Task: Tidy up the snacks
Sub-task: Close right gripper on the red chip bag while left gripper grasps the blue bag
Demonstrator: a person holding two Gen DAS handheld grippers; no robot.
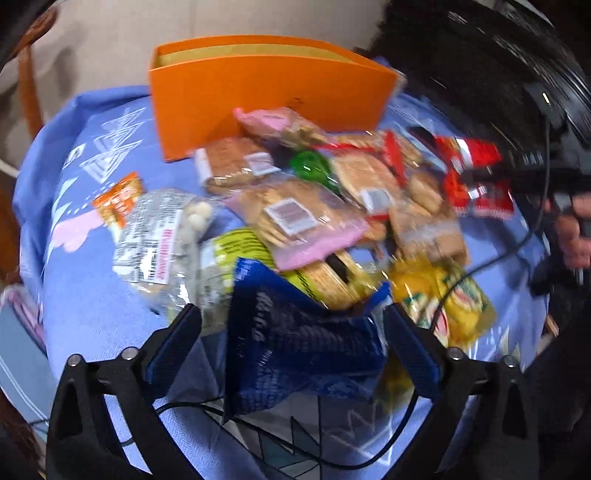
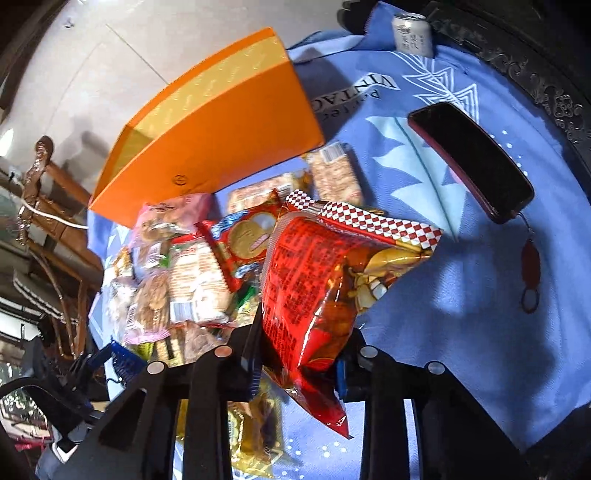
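Only the right wrist view shows a dark phone (image 2: 472, 162) and a can (image 2: 412, 33) beyond the right claw (image 2: 295, 363), which points steeply down, clamped on a red snack bag (image 2: 317, 280). The left claw (image 1: 293, 325), jaws apart, straddles a blue snack packet (image 1: 303, 350); the orange box (image 1: 266, 96) stands beyond the snack pile (image 1: 314, 206) on the counter.

1. The box (image 1: 266, 99) is standing at the tablecloth's (image 1: 92, 295) far edge.
2. The snack pile (image 1: 314, 206) is lying just before the box.
3. The phone (image 2: 472, 166) is lying right of the pile, apart.
4. The can (image 2: 412, 33) is standing behind the phone.
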